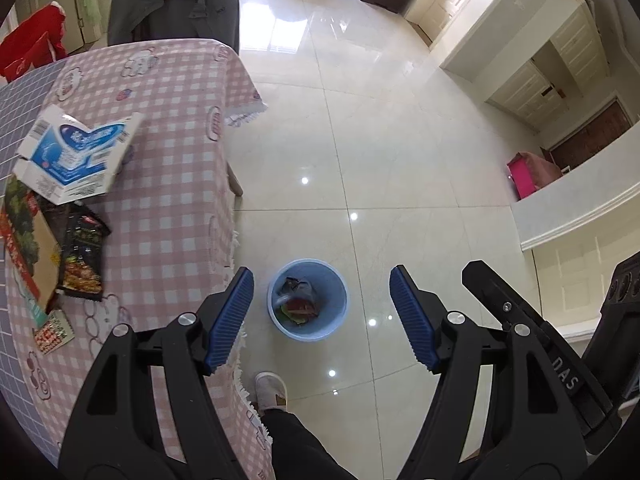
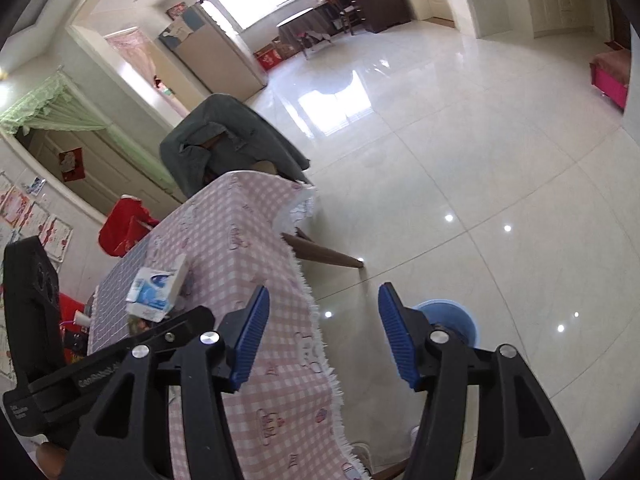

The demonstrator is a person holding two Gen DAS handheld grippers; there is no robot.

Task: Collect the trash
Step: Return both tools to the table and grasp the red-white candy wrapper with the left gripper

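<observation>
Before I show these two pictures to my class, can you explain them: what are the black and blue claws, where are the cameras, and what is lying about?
The claws are hand-held grippers, one in each of a person's hands, each carrying its own camera looking along its fingers. One picture shows the left gripper, open and empty above a blue bin with rubbish inside. The other shows the right gripper, also open and empty. On the checked tablecloth lie a blue-and-white carton, a dark snack wrapper and a flattened cardboard box.
</observation>
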